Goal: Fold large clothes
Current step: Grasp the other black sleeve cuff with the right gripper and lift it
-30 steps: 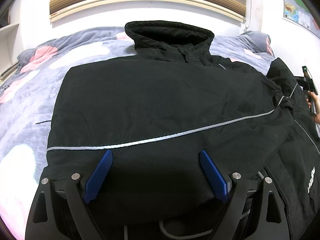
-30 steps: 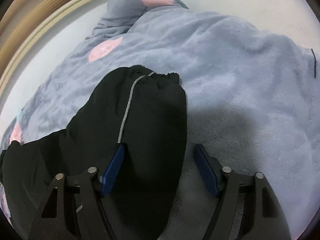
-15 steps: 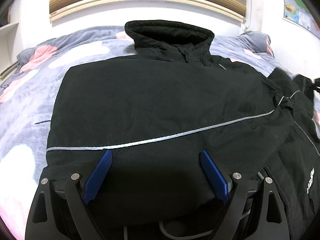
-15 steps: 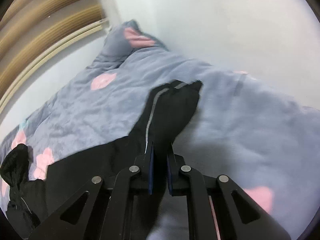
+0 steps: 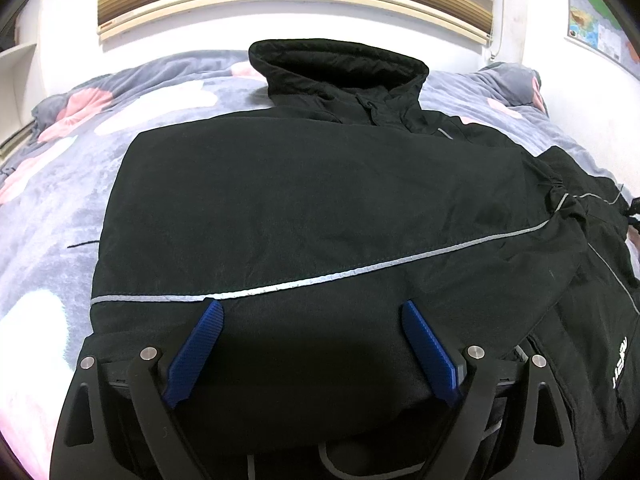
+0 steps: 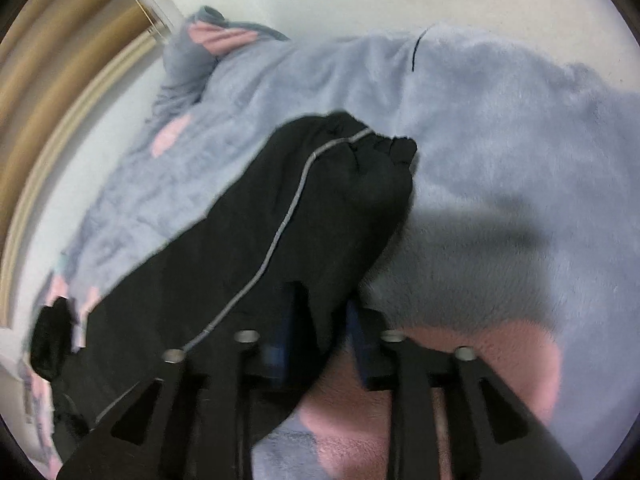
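The black padded jacket's grey-piped sleeve point(image 6: 320, 216), running toward twelve o'clock, is being straddled by the right gripper point(image 6: 320, 330), fingers just reopening, while the left gripper point(image 5: 312, 344) is being held wide open.

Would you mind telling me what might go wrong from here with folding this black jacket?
The right claw has just been opening with the sleeve between its jaws; blur hides whether they press it, so the sleeve may drop early. The left claw hangs open above the jacket, pinning nothing, so pulling the sleeve could drag it askew.
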Tool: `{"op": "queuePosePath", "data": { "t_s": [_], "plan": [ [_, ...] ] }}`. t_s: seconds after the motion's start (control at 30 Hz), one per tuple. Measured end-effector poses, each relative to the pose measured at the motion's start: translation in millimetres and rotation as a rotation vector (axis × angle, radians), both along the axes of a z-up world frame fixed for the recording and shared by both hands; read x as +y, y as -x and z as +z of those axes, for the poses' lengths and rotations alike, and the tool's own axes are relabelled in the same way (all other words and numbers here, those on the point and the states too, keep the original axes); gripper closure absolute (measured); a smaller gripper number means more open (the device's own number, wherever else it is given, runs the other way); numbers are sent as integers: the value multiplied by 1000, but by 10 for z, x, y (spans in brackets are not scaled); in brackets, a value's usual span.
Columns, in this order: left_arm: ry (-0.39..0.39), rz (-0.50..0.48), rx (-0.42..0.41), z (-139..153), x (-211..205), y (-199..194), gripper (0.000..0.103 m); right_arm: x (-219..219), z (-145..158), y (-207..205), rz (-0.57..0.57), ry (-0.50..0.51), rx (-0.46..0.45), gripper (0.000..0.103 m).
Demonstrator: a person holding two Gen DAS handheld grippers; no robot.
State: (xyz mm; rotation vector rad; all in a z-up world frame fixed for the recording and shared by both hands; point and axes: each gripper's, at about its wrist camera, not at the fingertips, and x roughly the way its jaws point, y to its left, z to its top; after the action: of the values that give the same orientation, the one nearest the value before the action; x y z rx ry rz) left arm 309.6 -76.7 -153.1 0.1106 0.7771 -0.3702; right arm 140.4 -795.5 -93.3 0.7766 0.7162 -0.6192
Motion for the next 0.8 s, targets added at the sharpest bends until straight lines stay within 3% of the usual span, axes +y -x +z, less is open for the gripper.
{"op": "queuePosePath", "data": {
  "t_s": [0.03,0.07,0.3,0.33,0.4,0.47,0.63,0.8],
  "plan": [
    [0,0,0,0,0,0,11,-24,38,17,-12,6,-20,45],
    [0,0,0,1,1,-1,11,-41,62,22,-25,13,-27,40],
    [0,0,0,5,3,-3,11,-340,-59,-236,-72,-72,-34,38],
    [0,0,0,4,0,-5,11,-362,-105,-268,-62,-86,-41,41],
    [1,0,0,8,5,-4,11,-338,-123,-328,-37,-64,-30,65],
    [5,-2,3,7,7,-9,11,-247,-78,-392,-5,-23,-4,81],
    [1,-2,13,9,-12,-20,11,192,343,-392,68,52,-25,87],
    [-30,-2,23,32,-60,-24,10,949,1045,-552,223,120,-45,88]
  ]
}}
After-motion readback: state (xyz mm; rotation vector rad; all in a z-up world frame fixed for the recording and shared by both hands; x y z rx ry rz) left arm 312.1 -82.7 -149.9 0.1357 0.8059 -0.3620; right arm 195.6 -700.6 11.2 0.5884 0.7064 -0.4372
